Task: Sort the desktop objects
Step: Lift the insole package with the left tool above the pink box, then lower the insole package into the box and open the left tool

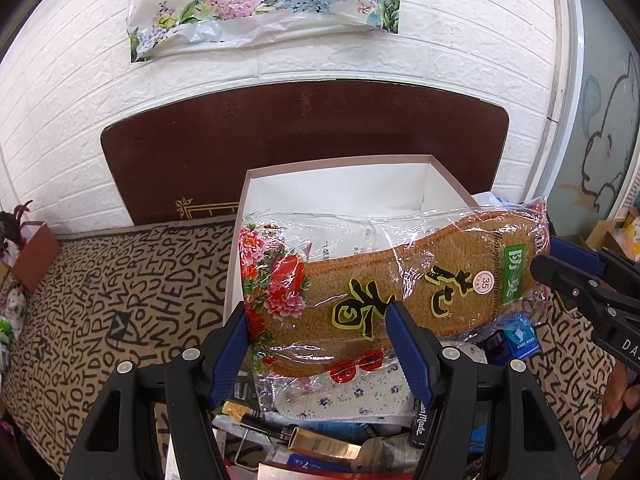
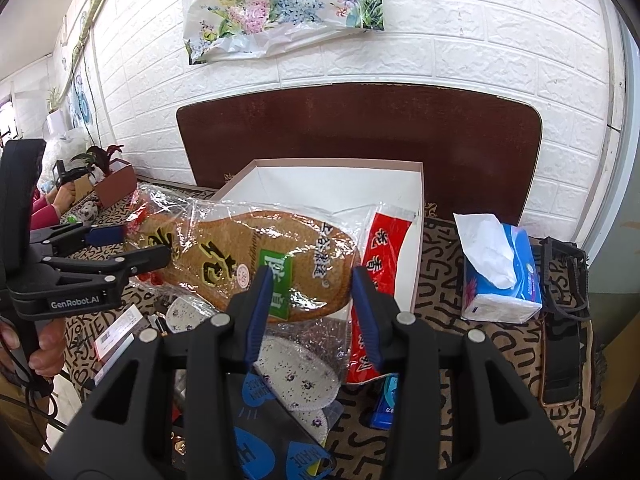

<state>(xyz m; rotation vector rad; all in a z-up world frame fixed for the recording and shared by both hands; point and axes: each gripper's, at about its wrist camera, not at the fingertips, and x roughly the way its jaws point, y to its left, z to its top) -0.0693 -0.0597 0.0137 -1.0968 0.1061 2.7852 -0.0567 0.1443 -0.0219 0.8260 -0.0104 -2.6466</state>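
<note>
I see left gripper [image 1: 318, 344] clamping insole packet [image 1: 400, 280], right gripper [image 2: 310, 312] clamping its other end, packet spanning white box [image 1: 256, 184] rim, bare tablecloth [image 1: 120, 280] left.

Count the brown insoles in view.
1: the brown insole sits inside a clear pack, in front of the white box. A second one could be stacked behind it, hidden.

Insole pack [image 1: 392, 280] spans my way to the white box [image 1: 340, 188], covering its near edge; box's far half is bare. Clutter pile [image 1: 320, 436] fills space under both tongs. Tabletop [image 1: 120, 300] on left is free; tissue pack [image 2: 500, 268] blocks right.
</note>
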